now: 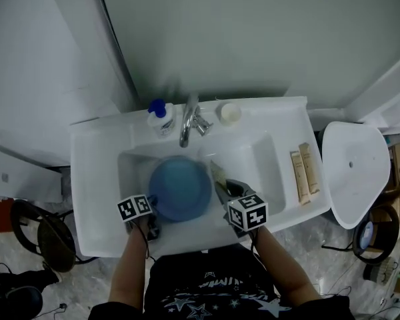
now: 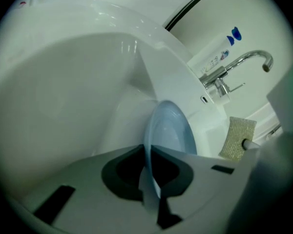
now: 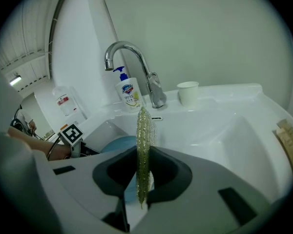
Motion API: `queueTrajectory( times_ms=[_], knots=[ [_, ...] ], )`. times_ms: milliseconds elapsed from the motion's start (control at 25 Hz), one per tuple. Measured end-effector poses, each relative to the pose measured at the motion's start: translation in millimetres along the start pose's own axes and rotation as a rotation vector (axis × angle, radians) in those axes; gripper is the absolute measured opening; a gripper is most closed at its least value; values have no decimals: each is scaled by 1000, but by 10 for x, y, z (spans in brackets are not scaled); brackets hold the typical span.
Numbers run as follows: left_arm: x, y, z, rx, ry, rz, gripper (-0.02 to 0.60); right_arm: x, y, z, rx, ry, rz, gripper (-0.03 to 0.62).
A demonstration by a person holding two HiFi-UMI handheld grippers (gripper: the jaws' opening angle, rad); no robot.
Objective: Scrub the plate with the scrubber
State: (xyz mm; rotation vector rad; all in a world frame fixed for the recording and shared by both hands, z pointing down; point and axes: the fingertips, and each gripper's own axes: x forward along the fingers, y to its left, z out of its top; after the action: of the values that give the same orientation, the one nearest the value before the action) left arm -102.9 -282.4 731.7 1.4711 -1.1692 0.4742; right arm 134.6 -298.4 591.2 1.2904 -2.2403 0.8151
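Jaws: left gripper (image 2: 148,152) pinches plate (image 1: 180,189) rim | right gripper (image 3: 142,156) clamps scrubber (image 3: 143,128) | sink (image 1: 100,179) walls hem plate

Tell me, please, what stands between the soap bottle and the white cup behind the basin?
The chrome faucet stands between the soap bottle and the white cup; the head view shows it plainly, the right gripper view too.

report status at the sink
Left gripper shut on blue plate, at its rim. Right gripper shut on scrubber, beside plate. Faucet near plate's far edge.
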Motion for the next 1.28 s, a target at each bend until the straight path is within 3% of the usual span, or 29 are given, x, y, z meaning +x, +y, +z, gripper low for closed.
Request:
queueTrajectory(
  times_ms=[440,720,1080,1280],
  knots=[
    [-360,-125,31,9,-61,-45,32,-43,155,76,-39,-15,46,71],
    [-557,-319,22,13,-110,-88,32,-10,342,102,-126,2,102,71],
    [-785,-776,35,23,-172,-172,32,180,481,175,-313,102,-20,71],
    [-880,-910,-22,98,-185,-180,32,261,504,168,-378,157,-83,71]
  ],
)
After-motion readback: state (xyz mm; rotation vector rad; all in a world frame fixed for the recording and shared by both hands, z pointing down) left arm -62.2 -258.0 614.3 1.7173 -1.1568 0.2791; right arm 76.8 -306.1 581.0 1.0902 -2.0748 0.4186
